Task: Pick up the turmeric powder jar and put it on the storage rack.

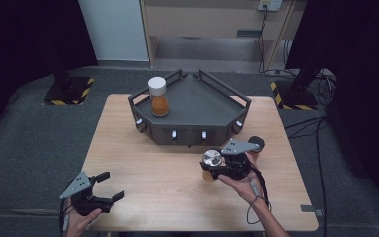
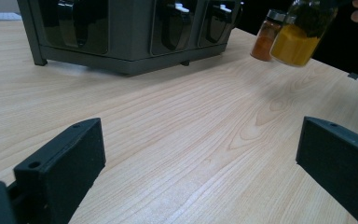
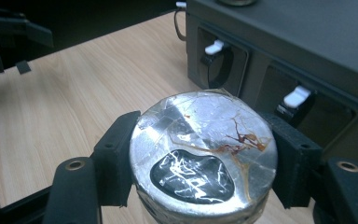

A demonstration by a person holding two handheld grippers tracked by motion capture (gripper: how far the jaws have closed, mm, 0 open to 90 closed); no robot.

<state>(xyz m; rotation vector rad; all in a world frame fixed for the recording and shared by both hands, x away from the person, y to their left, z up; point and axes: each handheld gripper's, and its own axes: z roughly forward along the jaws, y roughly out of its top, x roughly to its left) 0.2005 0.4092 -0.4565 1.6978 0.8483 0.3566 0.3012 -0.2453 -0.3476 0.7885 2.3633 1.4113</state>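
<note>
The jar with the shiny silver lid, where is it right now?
In the high view the silver-lidded jar sits clamped in the right gripper, on the table's right side, just in front of the grey rack and beside another spice jar.

Floor: you stand on grey carpet (image 1: 29,143) around the wooden table (image 1: 143,197)
Far wall: pale panel (image 1: 113,29), beige cabinet (image 1: 202,19)
Sides: black curtains (image 1: 19,39), hazard-striped stand bases (image 1: 69,91)
Far right: cables (image 1: 321,79)

A glass spice jar (image 3: 204,158) of yellow powder, silver-capped, hangs tilted above the table, just before the rack.
</note>
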